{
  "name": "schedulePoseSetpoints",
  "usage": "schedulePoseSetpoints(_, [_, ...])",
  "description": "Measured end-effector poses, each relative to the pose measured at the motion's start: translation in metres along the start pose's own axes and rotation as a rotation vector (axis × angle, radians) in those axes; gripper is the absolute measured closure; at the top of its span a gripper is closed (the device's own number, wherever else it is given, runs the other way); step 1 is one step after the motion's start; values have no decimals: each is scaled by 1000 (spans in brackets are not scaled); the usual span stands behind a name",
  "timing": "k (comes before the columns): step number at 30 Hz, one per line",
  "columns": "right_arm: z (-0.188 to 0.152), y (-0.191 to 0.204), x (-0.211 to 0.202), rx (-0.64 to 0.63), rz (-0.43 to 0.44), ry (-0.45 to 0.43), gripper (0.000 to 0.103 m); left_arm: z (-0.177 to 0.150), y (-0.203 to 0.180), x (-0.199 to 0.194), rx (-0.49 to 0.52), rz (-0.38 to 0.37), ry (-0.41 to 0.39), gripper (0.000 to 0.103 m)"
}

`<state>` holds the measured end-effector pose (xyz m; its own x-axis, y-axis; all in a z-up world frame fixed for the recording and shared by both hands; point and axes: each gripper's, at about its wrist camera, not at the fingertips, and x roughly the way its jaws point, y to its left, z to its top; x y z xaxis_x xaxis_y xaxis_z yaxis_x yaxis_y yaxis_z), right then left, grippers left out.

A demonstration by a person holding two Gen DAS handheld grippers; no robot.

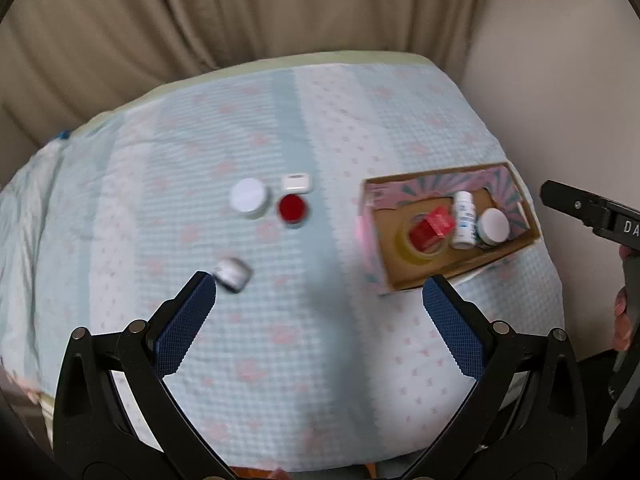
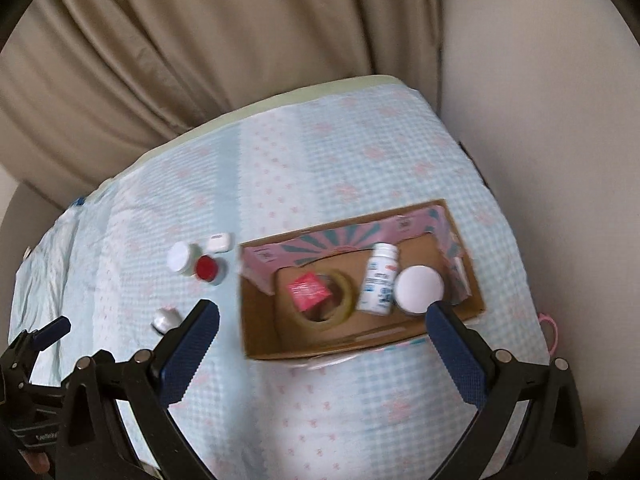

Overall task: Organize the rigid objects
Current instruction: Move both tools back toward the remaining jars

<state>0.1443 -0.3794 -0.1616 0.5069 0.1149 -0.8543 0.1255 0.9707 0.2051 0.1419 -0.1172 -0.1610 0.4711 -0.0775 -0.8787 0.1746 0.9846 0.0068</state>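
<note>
In box (image 2: 360,344): tape roll (image 2: 340,300), red packet (image 2: 308,290), bottle (image 2: 378,280), white jar (image 2: 418,290)
Left on bed (image 1: 280,340): four small items — jars, cases
Left gripper (image 1: 318,292): fingers spread, empty
Right gripper (image 2: 322,320): fingers spread, empty

Waffle-textured matt cloth bedspread (image 1: 320,128); brown cardboard box (image 2: 280,340) with printed paper; glossy tape roll (image 2: 344,300); smooth plastic white bottle (image 2: 378,280).

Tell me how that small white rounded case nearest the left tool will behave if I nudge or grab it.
The small white case looks smooth and glossy, so probably slippery between pads. Its rounded edges suggest it may slide or tumble on the quilted cover when pushed. It seems rigid and likely light.
</note>
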Motion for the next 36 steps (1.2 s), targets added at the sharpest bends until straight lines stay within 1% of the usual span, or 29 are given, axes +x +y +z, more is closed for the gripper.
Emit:
schedulePoseSetpoints(3, [1, 30, -6, -55, 1, -4, 0, -9, 35, -10, -37, 10, -17, 0])
schedulePoseSetpoints(6, [0, 65, -14, -109, -2, -39, 0, -15, 74, -14, -70, 27, -32, 0])
schedulePoseSetpoints(9, [1, 98, -14, -152, -6, -65, 0, -18, 106, -12, -88, 21, -49, 0])
schedulePoseSetpoints(12, [3, 128, -4, -172, -6, -68, 0, -21, 134, -1, -92, 0, -47, 0])
schedulePoseSetpoints(15, [3, 156, 14, -197, -14, -55, 0, -25, 151, 14, -84, -16, -51, 0])
schedulePoseSetpoints(17, [2, 174, 30, -231, -19, -51, 0, -29, 163, 33, -75, -17, -43, 0])
schedulePoseSetpoints(21, [0, 198, 66, -263, 5, -30, 0, -37, 173, 71, -61, -30, -18, 0])
schedulePoseSetpoints(24, [-3, 208, 100, -275, 38, -23, 0, -44, 177, 103, -30, -37, -11, 0])
schedulePoseSetpoints(25, [-4, 211, 111, -280, 42, -19, 0, -47, 178, 118, -16, -37, -5, 0])
schedulePoseSetpoints(28, [-8, 217, 149, -298, 50, -9, 0, -51, 179, 148, 11, -52, 0, 0])
schedulePoseSetpoints(33, [-17, 217, 207, -319, 46, -16, 0, -62, 167, 204, 91, -73, -34, 0])
schedulePoseSetpoints(36, [-25, 214, 247, -323, 35, 1, 0, -68, 158, 235, 133, -93, -46, 2])
